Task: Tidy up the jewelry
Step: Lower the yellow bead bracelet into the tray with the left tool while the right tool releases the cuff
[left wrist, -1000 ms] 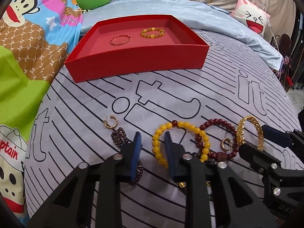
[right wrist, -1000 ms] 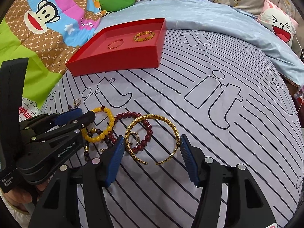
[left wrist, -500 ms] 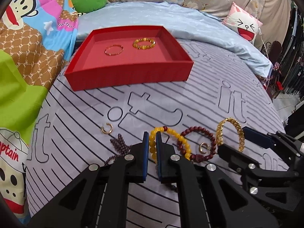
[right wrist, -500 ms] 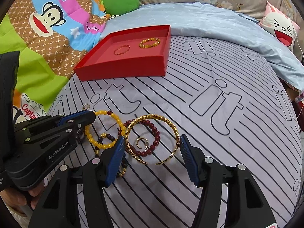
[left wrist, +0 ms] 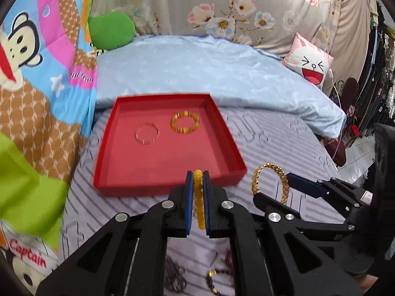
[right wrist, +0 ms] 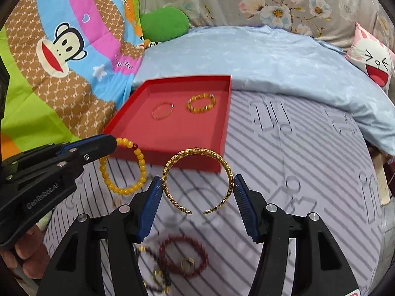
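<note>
My left gripper is shut on a yellow bead bracelet and holds it in the air just before the red tray. The bracelet hangs from it in the right wrist view. My right gripper is shut on an open gold cuff bangle, lifted above the bed; it also shows in the left wrist view. The red tray holds a thin gold ring bangle and an amber bead bracelet.
On the striped bedsheet below lie a dark red bead bracelet, a small gold hoop and a dark bead strand. A blue quilt, a green cushion and a cartoon pillow lie behind the tray.
Both grippers closed on their bracelets and lifted them off the sheet, moving forward toward the red tray. The remaining jewelry stayed on the bed below.
</note>
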Demonstrator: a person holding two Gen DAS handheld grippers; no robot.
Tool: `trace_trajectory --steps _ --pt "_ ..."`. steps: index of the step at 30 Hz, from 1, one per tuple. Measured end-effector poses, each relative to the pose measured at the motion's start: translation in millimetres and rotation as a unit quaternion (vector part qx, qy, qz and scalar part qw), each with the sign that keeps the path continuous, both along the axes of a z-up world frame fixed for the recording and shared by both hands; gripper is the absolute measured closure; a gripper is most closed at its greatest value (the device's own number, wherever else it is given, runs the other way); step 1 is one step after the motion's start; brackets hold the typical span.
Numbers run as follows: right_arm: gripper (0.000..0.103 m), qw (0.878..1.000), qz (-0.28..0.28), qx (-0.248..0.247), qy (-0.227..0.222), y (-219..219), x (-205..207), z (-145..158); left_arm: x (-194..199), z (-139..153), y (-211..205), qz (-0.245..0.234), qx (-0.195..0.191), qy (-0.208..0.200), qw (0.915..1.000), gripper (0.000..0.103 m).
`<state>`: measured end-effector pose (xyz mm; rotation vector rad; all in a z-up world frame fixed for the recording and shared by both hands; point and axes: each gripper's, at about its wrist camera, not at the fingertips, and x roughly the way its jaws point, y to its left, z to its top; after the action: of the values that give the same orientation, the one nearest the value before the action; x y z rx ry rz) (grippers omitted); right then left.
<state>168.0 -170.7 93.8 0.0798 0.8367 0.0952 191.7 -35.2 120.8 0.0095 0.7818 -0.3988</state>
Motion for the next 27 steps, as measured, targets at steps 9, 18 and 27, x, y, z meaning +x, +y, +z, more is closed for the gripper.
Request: trace_trajectory --steps 9,18,27 --pt "0.046 1.0 0.012 -0.022 -0.008 6 77 3 81 3 -7 0.008 -0.013 -0.002 0.9999 0.096" --pt "0.046 0.999 0.018 -0.019 0.028 9 128 -33 134 -59 11 0.033 -0.005 0.064 0.9974 0.096" --pt "0.046 0.998 0.04 -0.018 0.048 28 154 -52 150 -97 24 0.056 0.053 0.087 0.9933 0.096"
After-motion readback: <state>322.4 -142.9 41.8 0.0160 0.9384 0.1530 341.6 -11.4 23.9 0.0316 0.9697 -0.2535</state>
